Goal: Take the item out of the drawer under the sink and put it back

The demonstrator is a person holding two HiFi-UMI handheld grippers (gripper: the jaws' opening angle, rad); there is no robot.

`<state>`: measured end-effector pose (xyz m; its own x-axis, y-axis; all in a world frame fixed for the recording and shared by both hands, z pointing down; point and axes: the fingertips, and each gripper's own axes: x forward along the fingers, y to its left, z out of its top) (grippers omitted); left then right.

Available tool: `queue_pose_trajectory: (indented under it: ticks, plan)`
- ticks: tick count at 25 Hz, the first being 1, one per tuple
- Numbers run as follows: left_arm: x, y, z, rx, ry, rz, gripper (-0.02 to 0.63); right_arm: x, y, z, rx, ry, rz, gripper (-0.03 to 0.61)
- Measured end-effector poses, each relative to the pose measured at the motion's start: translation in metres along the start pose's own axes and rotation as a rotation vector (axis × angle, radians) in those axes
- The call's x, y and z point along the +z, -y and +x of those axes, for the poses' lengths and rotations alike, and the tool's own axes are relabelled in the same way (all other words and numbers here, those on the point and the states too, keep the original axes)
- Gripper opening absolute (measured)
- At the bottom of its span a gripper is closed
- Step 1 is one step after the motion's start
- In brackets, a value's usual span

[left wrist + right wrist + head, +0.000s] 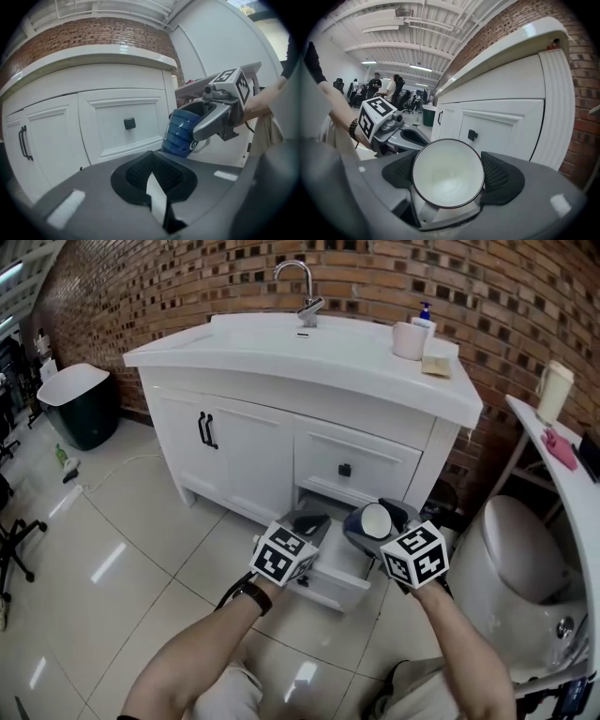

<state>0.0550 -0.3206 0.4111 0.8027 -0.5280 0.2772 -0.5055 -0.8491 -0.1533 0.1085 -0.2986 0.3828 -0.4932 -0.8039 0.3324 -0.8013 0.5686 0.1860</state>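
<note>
Head looks down; all views share cabinet (246, 448).

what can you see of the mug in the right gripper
The mug is dark blue outside with ribbed horizontal bands and a small white mark low on its side. Inside it is glossy white and empty, with a thin dark rim; it looks ceramic. It is tilted, with its mouth facing back along the jaws toward the person. The right gripper is clamped on its sides, one black pad at each side of the rim. It hangs in the air over the open drawer, touching nothing else. No handle can be made out.
</note>
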Motion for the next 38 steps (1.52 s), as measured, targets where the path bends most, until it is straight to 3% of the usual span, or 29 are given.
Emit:
queue_pose_trajectory:
  ticks: [7, 12, 17, 26, 31, 38]
  plan:
    - [0.0, -0.019, -0.009, 0.052, 0.029, -0.052, 0.018, -0.004, 0.003, -0.006, 0.014, -0.004, -0.004, 0.408]
    - [-0.005, -0.02, -0.012, 0.052, 0.009, -0.037, 0.018, -0.018, 0.002, 0.007, 0.027, -0.05, -0.004, 0.408]
    - [-0.008, -0.016, -0.012, 0.037, -0.017, 0.009, 0.018, -0.048, -0.006, 0.043, 0.061, -0.19, -0.001, 0.408]
    - [-0.018, -0.013, -0.011, 0.032, -0.045, 0.012, 0.018, -0.11, -0.02, 0.106, 0.105, -0.472, -0.002, 0.41]
    - [-0.021, -0.01, -0.009, 0.019, -0.053, 0.042, 0.018, -0.125, -0.032, 0.119, 0.149, -0.527, -0.038, 0.41]
    - [-0.026, -0.015, -0.009, 0.033, -0.065, 0.01, 0.018, -0.135, -0.045, 0.118, 0.22, -0.541, -0.037, 0.418]
